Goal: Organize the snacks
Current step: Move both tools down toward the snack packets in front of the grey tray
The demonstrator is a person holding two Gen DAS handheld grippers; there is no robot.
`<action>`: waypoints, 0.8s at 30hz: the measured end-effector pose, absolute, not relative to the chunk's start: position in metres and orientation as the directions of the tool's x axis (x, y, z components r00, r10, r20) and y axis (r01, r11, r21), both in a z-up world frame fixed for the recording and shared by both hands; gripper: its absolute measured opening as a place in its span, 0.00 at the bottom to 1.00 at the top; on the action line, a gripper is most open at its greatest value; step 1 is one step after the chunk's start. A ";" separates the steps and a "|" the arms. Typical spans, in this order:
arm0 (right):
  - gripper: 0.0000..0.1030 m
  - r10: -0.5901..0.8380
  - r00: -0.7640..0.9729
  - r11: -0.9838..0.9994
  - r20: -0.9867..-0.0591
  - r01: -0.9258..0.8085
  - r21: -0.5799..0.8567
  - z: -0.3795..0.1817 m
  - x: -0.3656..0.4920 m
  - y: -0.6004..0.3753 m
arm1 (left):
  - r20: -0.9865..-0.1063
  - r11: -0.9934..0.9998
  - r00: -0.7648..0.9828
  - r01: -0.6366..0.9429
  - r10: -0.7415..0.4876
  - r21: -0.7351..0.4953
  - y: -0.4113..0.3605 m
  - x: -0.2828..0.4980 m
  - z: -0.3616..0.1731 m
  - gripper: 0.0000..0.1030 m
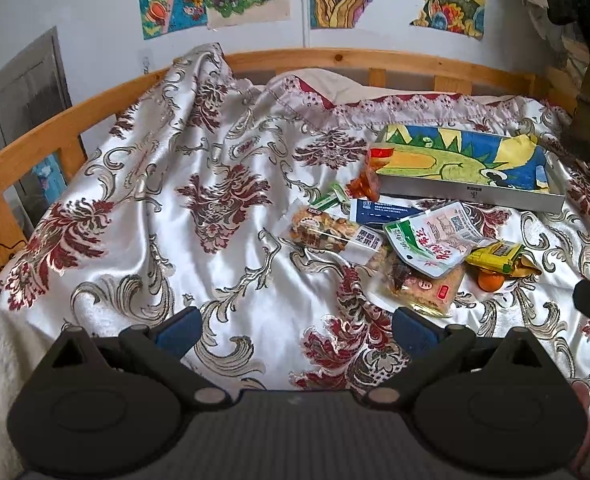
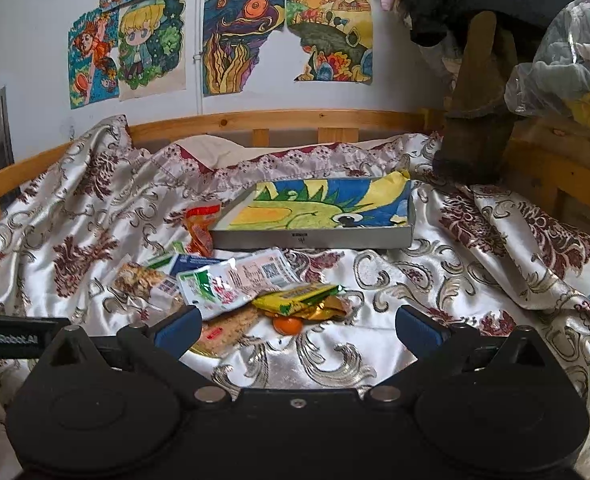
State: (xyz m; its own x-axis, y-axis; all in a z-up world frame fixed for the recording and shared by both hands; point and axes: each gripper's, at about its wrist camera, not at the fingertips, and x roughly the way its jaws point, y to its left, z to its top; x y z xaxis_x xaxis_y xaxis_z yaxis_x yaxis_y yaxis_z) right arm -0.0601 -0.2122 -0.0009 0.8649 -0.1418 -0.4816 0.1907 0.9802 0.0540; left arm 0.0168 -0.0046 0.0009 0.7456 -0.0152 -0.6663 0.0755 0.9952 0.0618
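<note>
Right wrist view puts the snack pile (image 2: pixel 231 292) just ahead of my right gripper (image 2: pixel 295 330) and off toward its left finger, so this is the hand I judge nearer to the work. Taking the shallow grey tray (image 2: pixel 311 238) with the dragon drawing inside as my landmark, the whole pile lies on the bedspread (image 2: pixel 435 276) on the near side of the tray and toward its left end; nothing that I can make out sits in the tray yet. Nearest my right gripper are the small orange fruit (image 2: pixel 287 325) and the yellow-green packet (image 2: pixel 299 295), whose long axis runs roughly across my view, parallel to the tray's near wall. The white and green pouch (image 2: pixel 215 292) lies just left of that packet. My right gripper is spread wide and holds nothing. In the left wrist view my left gripper (image 1: pixel 297 330) is likewise spread wide and empty, and the pile (image 1: pixel 395 240) lies ahead and well to its right, with the tray (image 1: pixel 471 194) beyond. I judge no snack moved yet.
</note>
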 end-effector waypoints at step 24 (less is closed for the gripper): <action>0.99 0.035 0.801 0.997 -0.598 0.015 0.077 -0.016 0.068 -0.284 | -0.681 0.884 0.655 0.467 -0.328 0.022 -0.047 0.180 -0.003 1.00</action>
State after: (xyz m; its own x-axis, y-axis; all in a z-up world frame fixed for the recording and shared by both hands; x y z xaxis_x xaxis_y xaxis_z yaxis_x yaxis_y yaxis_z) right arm 0.0675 -0.2838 -0.0156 0.8007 0.0346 -0.5980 0.0148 0.9969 0.0775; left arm 0.1803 -0.0473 -0.0033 0.6546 -0.3281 -0.6811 0.4665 0.8842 0.0225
